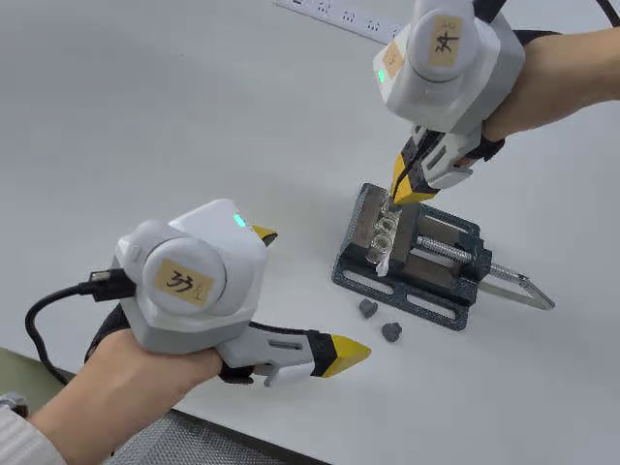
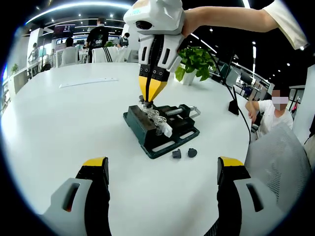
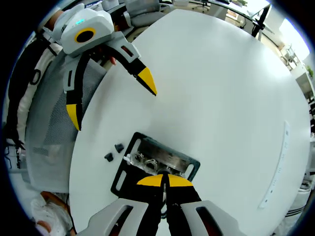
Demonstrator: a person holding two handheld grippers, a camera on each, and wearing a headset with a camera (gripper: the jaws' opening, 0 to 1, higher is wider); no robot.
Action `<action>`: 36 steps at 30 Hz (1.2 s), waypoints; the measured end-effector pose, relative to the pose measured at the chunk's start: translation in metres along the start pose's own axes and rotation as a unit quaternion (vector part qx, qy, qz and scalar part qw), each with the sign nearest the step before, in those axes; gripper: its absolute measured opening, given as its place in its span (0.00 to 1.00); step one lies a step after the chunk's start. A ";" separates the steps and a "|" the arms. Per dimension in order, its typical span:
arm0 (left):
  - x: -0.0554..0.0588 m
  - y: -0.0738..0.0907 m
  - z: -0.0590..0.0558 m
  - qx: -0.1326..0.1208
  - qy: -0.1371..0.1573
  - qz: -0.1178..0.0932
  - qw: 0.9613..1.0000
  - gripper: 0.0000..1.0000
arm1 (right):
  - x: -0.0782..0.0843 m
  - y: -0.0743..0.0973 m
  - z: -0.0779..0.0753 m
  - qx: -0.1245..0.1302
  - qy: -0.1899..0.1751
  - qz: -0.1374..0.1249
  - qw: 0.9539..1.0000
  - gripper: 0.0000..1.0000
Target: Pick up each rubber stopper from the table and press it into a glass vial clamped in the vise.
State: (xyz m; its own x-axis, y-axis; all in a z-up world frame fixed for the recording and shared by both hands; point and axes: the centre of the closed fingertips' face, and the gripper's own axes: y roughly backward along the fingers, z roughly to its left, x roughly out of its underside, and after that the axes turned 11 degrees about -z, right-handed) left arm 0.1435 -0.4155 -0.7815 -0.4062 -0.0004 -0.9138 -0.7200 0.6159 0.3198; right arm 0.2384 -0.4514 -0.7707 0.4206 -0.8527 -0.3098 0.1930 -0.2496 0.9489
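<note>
The fingers of our right gripper are drawn together to a point. They are set almost straight down on the far end of the row of glass vials clamped in the vise. Whether a stopper sits under them we cannot tell. We judge that the upright pose suits pressing downward. Our left gripper hangs wide open and empty near the table edge, clear of the work. Two rubber stoppers lie just beside the vise base, within easy reach.

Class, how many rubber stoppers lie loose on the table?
2: one stopper by the vise base, the other stopper beside it. Another may hide in the right gripper.
</note>
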 end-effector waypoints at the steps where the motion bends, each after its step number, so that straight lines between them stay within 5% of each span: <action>1: -0.001 0.000 0.001 -0.001 0.002 -0.002 1.000 0.90 | 0.000 -0.001 0.003 0.002 -0.007 0.002 1.000 0.00; 23: -0.002 0.000 0.001 -0.003 -0.002 -0.004 1.000 0.90 | 0.003 0.000 0.002 0.026 -0.037 -0.007 0.999 0.00; 36: -0.003 -0.002 0.000 0.000 -0.001 -0.004 1.000 0.90 | 0.002 -0.002 0.003 0.033 -0.024 0.020 0.999 0.00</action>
State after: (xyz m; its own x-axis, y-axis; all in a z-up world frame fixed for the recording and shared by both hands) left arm 0.1460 -0.4165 -0.7794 -0.3990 -0.0027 -0.9169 -0.7234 0.6154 0.3130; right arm 0.2358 -0.4540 -0.7733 0.3833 -0.8831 -0.2704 0.1185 -0.2433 0.9627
